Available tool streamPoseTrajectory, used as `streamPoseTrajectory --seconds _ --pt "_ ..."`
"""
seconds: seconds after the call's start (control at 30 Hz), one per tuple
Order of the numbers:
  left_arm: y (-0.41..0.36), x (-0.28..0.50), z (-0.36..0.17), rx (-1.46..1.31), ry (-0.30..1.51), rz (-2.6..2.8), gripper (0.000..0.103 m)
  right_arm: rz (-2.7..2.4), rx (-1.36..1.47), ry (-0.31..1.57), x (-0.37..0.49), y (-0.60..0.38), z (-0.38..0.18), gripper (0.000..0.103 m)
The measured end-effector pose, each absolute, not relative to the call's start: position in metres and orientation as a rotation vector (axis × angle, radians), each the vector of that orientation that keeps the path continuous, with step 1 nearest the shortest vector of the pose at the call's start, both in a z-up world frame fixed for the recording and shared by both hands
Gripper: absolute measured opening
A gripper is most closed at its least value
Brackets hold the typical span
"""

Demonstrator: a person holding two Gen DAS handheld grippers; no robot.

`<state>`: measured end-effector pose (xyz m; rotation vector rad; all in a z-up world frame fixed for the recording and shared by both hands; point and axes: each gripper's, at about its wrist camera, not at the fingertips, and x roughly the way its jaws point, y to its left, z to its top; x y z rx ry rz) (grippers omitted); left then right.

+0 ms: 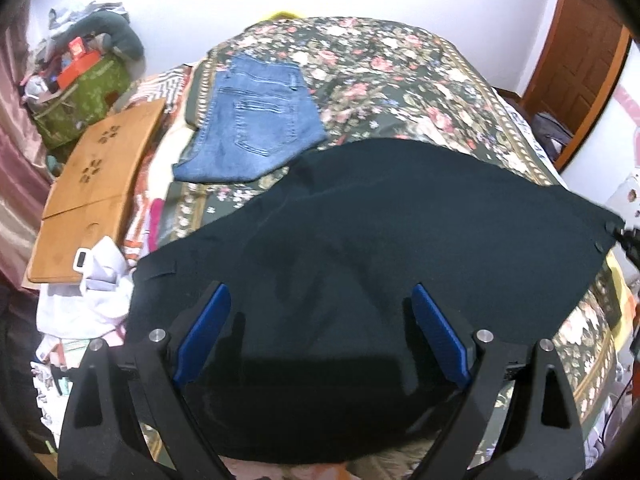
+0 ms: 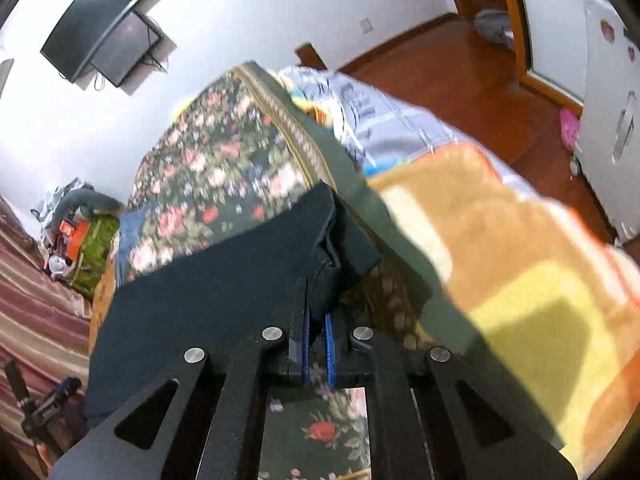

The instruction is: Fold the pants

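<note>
The bed (image 1: 400, 64) is covered with a dark green floral bedspread edged in a gold patterned band. Black pants (image 1: 360, 240) lie spread across it directly beneath and ahead of the left tool, and reach the right tool, where one corner is bunched. Beyond the black pants, ahead and to the left of the left tool, a folded pair of blue jeans (image 1: 252, 120) lies flat, well apart from the tool. A wooden board (image 1: 100, 184) with paw-shaped cutouts rests along the bed's left side. Crumpled white cloth (image 1: 92, 300) sits just beside the black pants. An orange and yellow blanket (image 2: 520, 272) lies right of the right tool.
</note>
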<state>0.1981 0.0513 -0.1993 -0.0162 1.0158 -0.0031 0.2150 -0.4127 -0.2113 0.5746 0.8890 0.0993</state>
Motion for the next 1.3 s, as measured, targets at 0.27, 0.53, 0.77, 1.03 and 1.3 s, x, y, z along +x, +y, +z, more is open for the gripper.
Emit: streamPoseTrajectory --seconds 0.27,0.53,0.77,1.03,1.3 --pt "0.046 0.192 -0.209 -0.005 1.040 -0.041 0.093 0.178 0.402 0.734 0.221 -0.372 -0.138 0.005" --pt "0.056 0.181 -0.190 -0.038 0.970 -0.035 0.093 0.388 0.377 0.618 0.239 -0.309 -0.068 0.005" --pt "0.068 0.169 -0.176 -0.055 0.919 -0.020 0.093 0.587 0.396 0.628 0.259 -0.242 -0.046 0.005" --pt "0.085 0.156 -0.169 -0.081 0.893 0.013 0.093 0.790 0.341 0.780 0.269 -0.145 -0.077 0.005" --pt "0.104 0.147 -0.171 -0.113 0.895 0.056 0.093 0.897 0.159 1.012 0.237 -0.073 -0.157 0.006"
